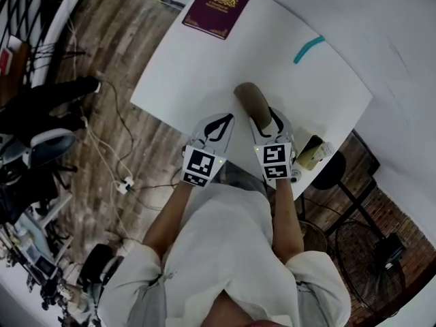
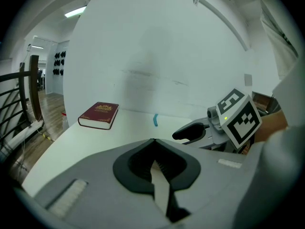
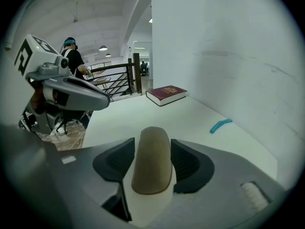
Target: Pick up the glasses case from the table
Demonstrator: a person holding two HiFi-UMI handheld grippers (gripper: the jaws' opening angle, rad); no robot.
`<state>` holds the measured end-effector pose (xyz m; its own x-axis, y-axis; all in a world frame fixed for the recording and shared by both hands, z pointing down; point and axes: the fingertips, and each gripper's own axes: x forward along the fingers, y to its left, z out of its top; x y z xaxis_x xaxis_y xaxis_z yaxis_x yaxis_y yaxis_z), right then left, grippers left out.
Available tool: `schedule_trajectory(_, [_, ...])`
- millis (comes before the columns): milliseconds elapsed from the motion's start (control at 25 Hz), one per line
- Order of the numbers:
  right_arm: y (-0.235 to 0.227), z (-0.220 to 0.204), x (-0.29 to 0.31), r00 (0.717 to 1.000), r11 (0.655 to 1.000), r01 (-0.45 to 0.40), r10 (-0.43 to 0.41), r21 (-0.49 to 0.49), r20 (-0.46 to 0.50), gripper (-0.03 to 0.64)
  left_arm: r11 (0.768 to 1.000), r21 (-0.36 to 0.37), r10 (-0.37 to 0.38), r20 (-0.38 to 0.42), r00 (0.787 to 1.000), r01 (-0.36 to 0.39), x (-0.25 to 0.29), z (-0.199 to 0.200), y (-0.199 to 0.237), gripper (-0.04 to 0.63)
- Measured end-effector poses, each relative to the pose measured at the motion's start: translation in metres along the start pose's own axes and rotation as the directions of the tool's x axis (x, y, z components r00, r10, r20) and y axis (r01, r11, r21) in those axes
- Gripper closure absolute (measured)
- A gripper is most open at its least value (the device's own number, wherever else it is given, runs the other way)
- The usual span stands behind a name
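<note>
Count: one white table (image 1: 204,80), three loose things on it, two grippers.

On the table there is one olive-brown glasses case (image 1: 253,101) near the front edge, one dark red book (image 1: 218,7) at the far left corner, and one small teal curved piece (image 1: 308,49) near the far edge. There are two grippers, the left gripper (image 1: 228,118) and the right gripper (image 1: 266,122). Each carries one marker cube (image 1: 202,165), so two cubes in total. By the front right corner there is one yellow-green object (image 1: 310,157) that I cannot name. One second person (image 3: 74,63) shows far behind, in the right gripper view.
</note>
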<state>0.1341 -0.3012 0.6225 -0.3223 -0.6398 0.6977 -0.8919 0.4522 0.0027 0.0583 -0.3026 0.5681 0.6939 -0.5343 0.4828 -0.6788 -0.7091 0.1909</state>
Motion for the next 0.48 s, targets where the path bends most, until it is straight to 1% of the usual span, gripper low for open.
schedule_trajectory(280, [0.000, -0.014, 0.021, 0.997, 1.000, -0.025, 0.025, 0.004, -0.076, 0.290, 1.000, -0.018, 0.009, -0.018, 1.000, -0.009, 0.004, -0.006, 0.004, 0.577])
schedule_trajectory(480, [0.000, -0.024, 0.035, 0.992, 0.999, -0.049, 0.050, 0.009, -0.119, 0.249, 0.999, -0.030, 0.019, -0.029, 0.999, -0.020, 0.003, -0.010, 0.007, 0.577])
